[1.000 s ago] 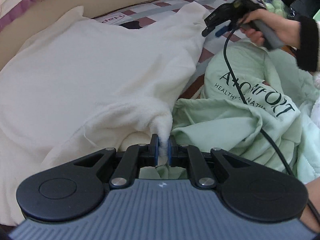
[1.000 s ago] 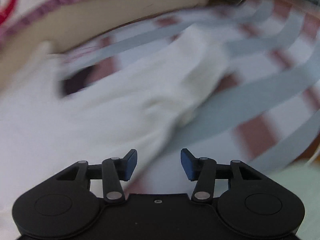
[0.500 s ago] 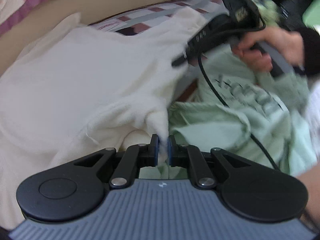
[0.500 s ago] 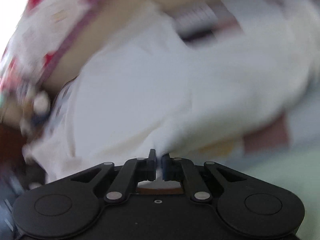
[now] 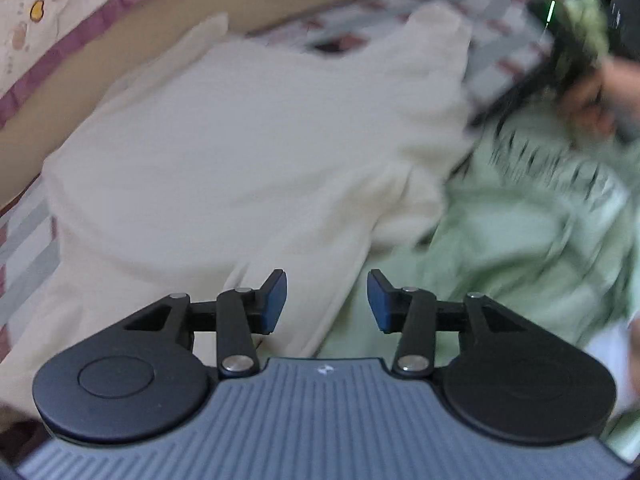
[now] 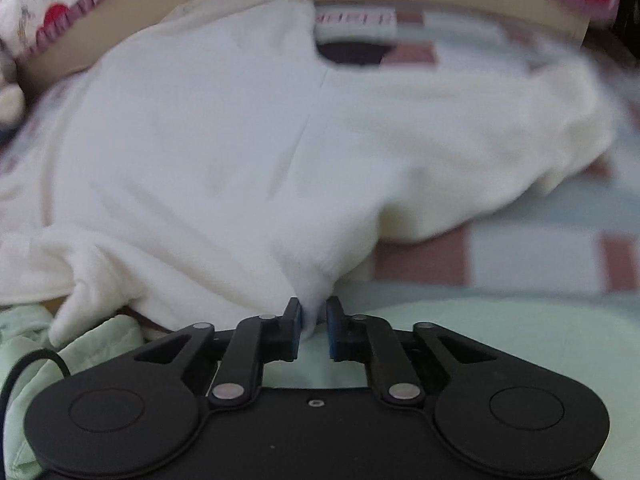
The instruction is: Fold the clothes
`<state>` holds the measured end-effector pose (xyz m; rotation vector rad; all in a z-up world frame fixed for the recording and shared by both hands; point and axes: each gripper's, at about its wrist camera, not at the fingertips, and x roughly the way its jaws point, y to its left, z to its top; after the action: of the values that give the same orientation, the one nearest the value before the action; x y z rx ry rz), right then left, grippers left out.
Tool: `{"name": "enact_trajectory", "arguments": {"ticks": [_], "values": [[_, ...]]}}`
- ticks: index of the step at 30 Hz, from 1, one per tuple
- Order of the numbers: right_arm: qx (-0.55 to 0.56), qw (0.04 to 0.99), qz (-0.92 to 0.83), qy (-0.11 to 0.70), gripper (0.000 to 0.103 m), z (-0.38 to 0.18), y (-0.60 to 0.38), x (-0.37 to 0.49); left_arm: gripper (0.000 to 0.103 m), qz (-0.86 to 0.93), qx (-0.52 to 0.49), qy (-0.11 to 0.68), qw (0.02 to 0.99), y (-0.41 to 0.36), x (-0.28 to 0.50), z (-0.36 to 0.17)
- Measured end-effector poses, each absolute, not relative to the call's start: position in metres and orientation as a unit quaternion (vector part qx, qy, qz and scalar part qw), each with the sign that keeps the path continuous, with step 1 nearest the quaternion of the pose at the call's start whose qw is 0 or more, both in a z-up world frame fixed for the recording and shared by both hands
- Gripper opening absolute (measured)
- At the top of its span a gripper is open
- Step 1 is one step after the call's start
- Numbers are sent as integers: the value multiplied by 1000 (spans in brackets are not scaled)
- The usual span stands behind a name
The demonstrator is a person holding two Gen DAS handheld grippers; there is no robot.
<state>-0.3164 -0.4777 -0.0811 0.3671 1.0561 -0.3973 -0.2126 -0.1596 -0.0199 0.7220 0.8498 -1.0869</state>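
A cream fleece garment [image 5: 248, 140] lies spread on the striped bed sheet [image 6: 532, 252]. My left gripper [image 5: 327, 300] is open and empty just above the garment's near edge. My right gripper [image 6: 313, 326] is shut on a pinch of the cream garment's [image 6: 248, 152] near edge. In the left wrist view the right gripper and the hand holding it show only as a dark blur at the upper right.
A pale green garment with dark lettering [image 5: 532, 232] lies crumpled to the right of the cream one and also shows in the right wrist view [image 6: 480, 332]. A padded bed rail with a pink and red pattern [image 5: 60, 40] runs along the far side.
My left gripper has opened and let go of the cream garment's edge. My right gripper has shut on another part of the edge and swung round with it.
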Motion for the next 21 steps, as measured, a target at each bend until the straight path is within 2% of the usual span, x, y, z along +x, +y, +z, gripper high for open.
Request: {"name": "enact_trajectory", "arguments": {"ticks": [2,6,8,9,11,12,14,15,16,17,21], "values": [[143,843,-183,486,33,-57,-467,-310,48,-479,318,401,713,-150,-207,-29],[214,875,-41,432,37,-30,-448,-301,58,-454,267,423,737,-144,-190,-44],[263,859,34,437,59,-37,-441,-286,60,-444,234,439,745,-145,-179,-53],[275,843,49,460,62,-46,-433,-276,60,-435,226,445,750,-147,-174,-58],[292,816,59,495,62,-71,-426,-257,35,-413,219,447,763,-151,-163,-65],[302,806,59,506,62,-81,-424,-250,12,-402,218,444,770,-152,-158,-65],[321,788,36,525,62,-96,-419,-244,12,-390,200,432,788,-151,-149,-57],[333,789,27,515,57,-98,-425,-243,11,-385,189,426,797,-150,-144,-52],[345,790,18,506,33,-99,-430,-242,11,-382,182,416,805,-148,-141,-46],[359,791,10,496,17,-100,-436,-241,11,-381,178,406,811,-145,-138,-39],[463,772,46,433,16,-83,-471,-255,11,-378,145,387,828,-134,-129,-19]]}}
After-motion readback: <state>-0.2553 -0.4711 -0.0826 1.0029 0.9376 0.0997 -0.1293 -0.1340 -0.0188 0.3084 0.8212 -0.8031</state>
